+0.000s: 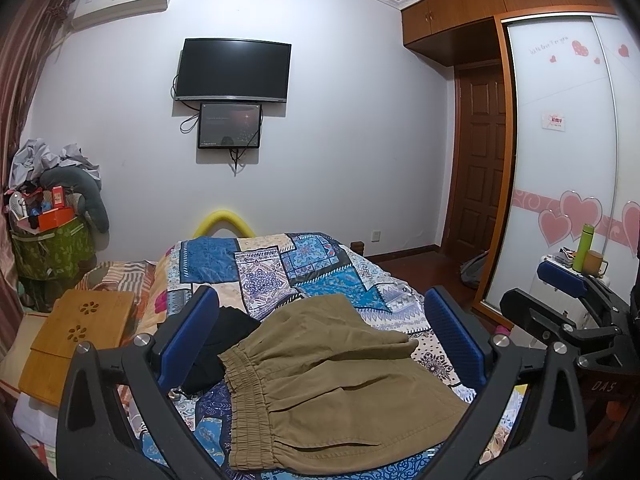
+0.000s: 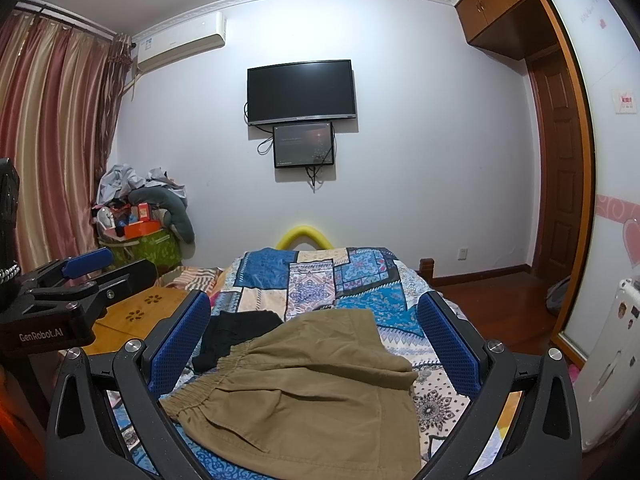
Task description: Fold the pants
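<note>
Left gripper (image 1: 320, 336): held above the near end of the bed, pointing along it toward the far wall; blue pads spread wide, nothing between them (its body also shows at the left edge of the right wrist view).
Storage bin (image 1: 52, 250): green, in the far left corner by the curtain, heaped with an orange box (image 1: 56, 216), small items too cluttered to name, a grey cushion (image 1: 86, 196) and crumpled pale cloth on top.
Wooden tray (image 1: 78, 334): light wood with flower cut-outs, lying left of the bed.
Pants (image 1: 332, 384): khaki, spread on the patterned quilt (image 1: 280, 268) just under both grippers, elastic waistband toward the left, legs running right.
Black garment (image 1: 212, 344): beside the waistband, partly under the khaki cloth.
Right gripper (image 2: 314, 336): level with the left one, aimed the same way; fingers wide apart, gripping nothing.
Side stand (image 1: 560, 260): right of the bed, carrying a green bottle (image 1: 582, 246) and an orange mug (image 1: 596, 262).
</note>
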{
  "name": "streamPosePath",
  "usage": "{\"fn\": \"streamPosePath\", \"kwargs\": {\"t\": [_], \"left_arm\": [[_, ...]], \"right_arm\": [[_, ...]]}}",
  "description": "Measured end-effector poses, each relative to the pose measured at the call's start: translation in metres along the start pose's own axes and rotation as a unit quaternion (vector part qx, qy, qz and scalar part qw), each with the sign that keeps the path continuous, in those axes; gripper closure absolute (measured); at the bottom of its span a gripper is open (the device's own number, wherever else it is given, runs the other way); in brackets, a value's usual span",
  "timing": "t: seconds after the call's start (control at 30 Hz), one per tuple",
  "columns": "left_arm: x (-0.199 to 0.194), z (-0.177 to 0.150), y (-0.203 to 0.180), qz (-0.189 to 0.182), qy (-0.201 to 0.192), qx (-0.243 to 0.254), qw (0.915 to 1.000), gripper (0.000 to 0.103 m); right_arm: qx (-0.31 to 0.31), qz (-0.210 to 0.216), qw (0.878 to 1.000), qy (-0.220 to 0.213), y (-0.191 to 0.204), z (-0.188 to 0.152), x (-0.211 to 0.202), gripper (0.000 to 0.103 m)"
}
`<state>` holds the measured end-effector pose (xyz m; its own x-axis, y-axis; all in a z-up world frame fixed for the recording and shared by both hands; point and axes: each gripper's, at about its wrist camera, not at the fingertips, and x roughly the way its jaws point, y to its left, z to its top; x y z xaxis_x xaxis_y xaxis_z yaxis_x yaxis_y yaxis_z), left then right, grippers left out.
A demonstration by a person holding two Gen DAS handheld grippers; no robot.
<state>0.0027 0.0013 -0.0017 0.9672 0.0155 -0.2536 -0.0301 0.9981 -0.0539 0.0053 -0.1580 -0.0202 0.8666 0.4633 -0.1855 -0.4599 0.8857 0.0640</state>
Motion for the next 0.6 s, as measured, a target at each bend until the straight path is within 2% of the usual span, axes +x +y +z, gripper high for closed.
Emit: {"fn": "streamPosePath", "kwargs": {"t": [0.6], "left_arm": [[0.0028,-0.002,0.0026,0.002,0.002,-0.002,1.0,0.0]], "right_arm": [[0.004,-0.002,1.0,0.004,-0.003,-0.0034,0.0044,0.0]]}}
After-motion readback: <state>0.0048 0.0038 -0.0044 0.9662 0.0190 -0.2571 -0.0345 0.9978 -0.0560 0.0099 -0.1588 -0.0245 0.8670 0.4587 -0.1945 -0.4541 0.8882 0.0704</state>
